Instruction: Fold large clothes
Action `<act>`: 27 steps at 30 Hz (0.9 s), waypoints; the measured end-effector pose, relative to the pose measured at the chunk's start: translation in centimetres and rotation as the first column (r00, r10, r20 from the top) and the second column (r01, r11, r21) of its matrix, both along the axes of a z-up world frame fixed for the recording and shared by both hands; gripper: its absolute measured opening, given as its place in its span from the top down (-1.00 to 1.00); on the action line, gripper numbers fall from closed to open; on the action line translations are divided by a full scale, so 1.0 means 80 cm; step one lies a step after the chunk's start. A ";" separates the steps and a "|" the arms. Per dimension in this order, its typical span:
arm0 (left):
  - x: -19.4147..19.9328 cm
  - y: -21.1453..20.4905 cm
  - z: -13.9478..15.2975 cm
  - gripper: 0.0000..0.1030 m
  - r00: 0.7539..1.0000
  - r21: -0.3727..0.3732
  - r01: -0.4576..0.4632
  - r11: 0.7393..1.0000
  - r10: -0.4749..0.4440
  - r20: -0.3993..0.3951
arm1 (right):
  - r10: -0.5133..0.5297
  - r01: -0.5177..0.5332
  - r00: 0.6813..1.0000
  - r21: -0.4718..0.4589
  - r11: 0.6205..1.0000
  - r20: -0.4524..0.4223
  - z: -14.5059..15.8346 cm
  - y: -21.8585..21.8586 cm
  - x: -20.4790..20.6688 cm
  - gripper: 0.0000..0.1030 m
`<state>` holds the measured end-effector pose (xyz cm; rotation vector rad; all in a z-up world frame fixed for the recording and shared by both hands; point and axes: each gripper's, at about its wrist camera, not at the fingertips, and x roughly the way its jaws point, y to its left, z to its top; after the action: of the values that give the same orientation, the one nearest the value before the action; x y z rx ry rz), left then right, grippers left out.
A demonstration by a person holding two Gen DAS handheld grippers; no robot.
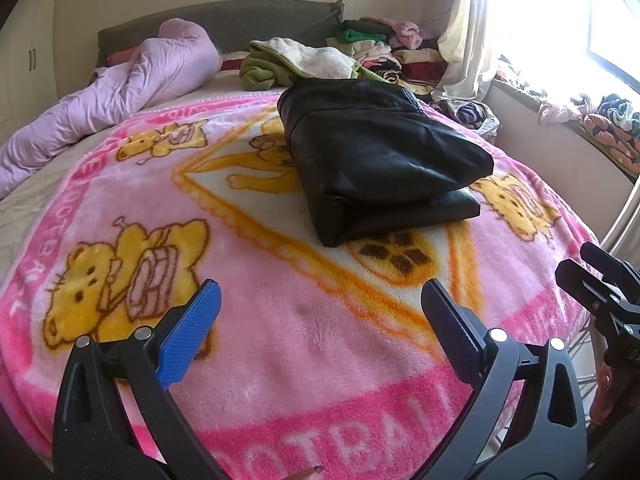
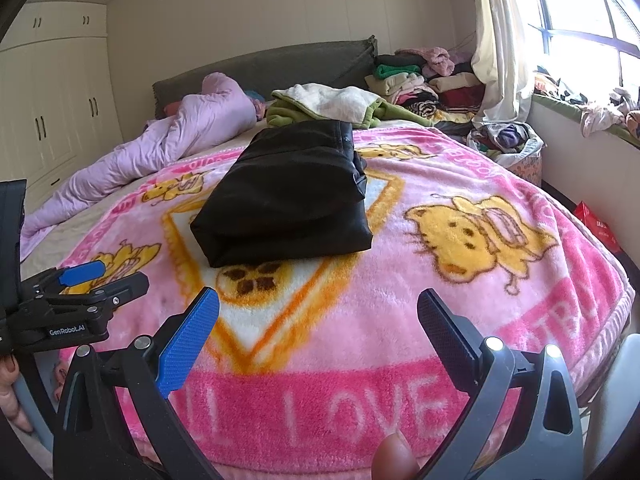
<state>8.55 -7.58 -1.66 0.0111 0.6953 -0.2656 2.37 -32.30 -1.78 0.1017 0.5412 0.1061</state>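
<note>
While the folded black garment (image 1: 380,160) lies mid-blanket (image 1: 280,320), beyond both empty, wide-open grippers (image 1: 320,320) (image 2: 318,324), its slick upper fold may slide off if nudged.

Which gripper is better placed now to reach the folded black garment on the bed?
Roughly equal, slightly the right gripper: the black garment lies nearly straight ahead of it, but right of centre for the left gripper. Both are open.
</note>
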 end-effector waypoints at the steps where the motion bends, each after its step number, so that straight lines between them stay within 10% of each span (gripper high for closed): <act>1: 0.000 0.000 0.000 -0.82 1.000 0.003 -0.001 1.000 0.001 0.001 | 0.001 -0.001 1.000 0.000 1.000 0.002 0.000 0.000 0.000 -0.92; 27: 0.002 0.000 -0.006 -0.82 1.000 0.033 -0.007 0.999 0.007 -0.010 | -0.008 0.008 1.000 0.006 1.000 -0.017 -0.007 -0.002 -0.006 -0.92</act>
<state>8.73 -7.56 -2.16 0.0385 0.7093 -0.2480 1.90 -32.49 -2.35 0.1110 0.5572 0.0990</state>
